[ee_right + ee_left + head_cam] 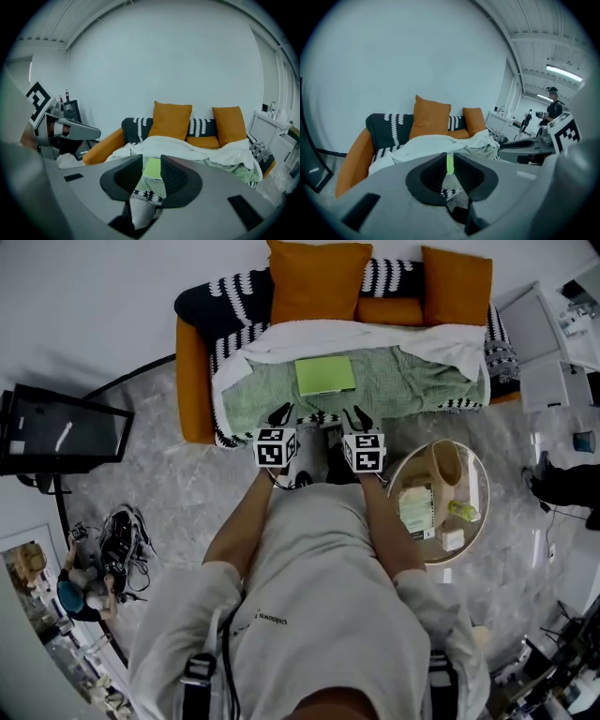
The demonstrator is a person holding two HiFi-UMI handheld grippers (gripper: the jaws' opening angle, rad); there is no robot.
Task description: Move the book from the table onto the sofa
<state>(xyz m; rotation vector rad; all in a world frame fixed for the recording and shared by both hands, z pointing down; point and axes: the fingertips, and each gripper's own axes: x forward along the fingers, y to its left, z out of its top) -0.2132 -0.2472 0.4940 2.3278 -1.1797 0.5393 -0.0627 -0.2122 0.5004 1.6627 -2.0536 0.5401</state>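
The green book (325, 375) lies flat on the sofa (192, 381), on the pale green blanket (412, 381) over the seat, in the upper middle of the head view and just below the big orange cushion (317, 282). Both grippers hang side by side at the seat's front edge, short of the book and not touching it. The left gripper (280, 414) has its jaws drawn in to a narrow slit with nothing in it; only a sliver of green shows through. The right gripper (356, 416) has its jaws about half apart, also empty, framing the book beyond. The round glass table (480, 521) stands at the right of the frame
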